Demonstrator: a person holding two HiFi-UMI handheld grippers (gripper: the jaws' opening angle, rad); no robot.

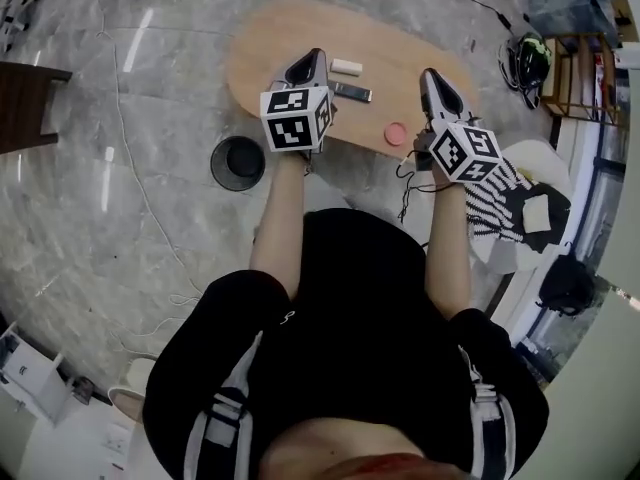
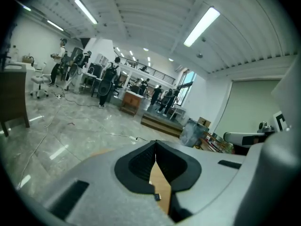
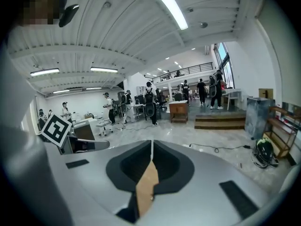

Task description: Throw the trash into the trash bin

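Both pairs of fingers are closed and grip nothing. In the left gripper view the left gripper shows its dark pads meeting at the tip, with only a sliver of the wooden worktop below them. The right gripper view shows the same for the right gripper.

In the head view both grippers hover over the oval worktop in the upper centre. A white block lies just right of the left gripper tip. A dark flat bar lies just below the block, between the two grippers. A pink disc sits near the worktop's lower edge, left of the right gripper.

The black trash bin stands on the floor at centre left, just off the worktop's edge. The left marker cube and my forearm lie between it and the pieces. Cables trail across the floor beside the bin.
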